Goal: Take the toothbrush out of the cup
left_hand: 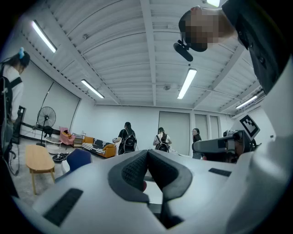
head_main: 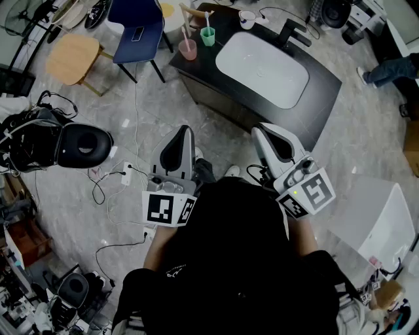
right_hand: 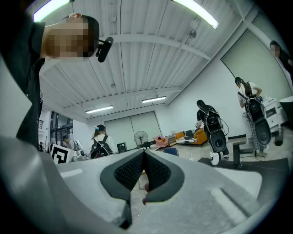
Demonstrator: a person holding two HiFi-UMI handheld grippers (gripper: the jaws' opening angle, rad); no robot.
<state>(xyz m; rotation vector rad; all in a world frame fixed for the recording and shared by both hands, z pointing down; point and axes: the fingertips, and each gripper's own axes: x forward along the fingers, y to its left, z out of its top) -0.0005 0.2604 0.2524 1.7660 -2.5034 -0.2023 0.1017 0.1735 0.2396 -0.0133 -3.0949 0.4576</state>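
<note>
**A:** What takes up most of the head view?

**B:** Grey marble floor (head_main: 366, 144). At the top of it stands a black counter (head_main: 325, 82) with a white basin (head_main: 262, 69) sunk into it. The person, in black, fills the bottom of the frame.

**A:** And to the left of the counter?

**B:** A blue chair (head_main: 137, 29), and beside that a round wooden stool (head_main: 72, 57).

**A:** Where are the grippers?

**B:** Both are held level over the floor, well short of the counter and pointing toward it. The left gripper (head_main: 185, 132) has its jaws clenched tip to tip with nothing between them. The right gripper (head_main: 262, 131) is the same: pads pressed together and empty (each gripper's own view shows only the room beyond the dark pads).

**A:** So where is the thing to be taken out?

**B:** On the counter's left corner, well apart from both grippers. A pink cup (head_main: 188, 50) stands there with a green cup (head_main: 207, 37) just beside it. A toothbrush (head_main: 185, 29) stands upright in the pink cup, and a second brush (head_main: 207, 19) is in the green one.

**A:** Which way do the bristles face?

**B:** I cannot tell, because they are too small in this view.
</note>
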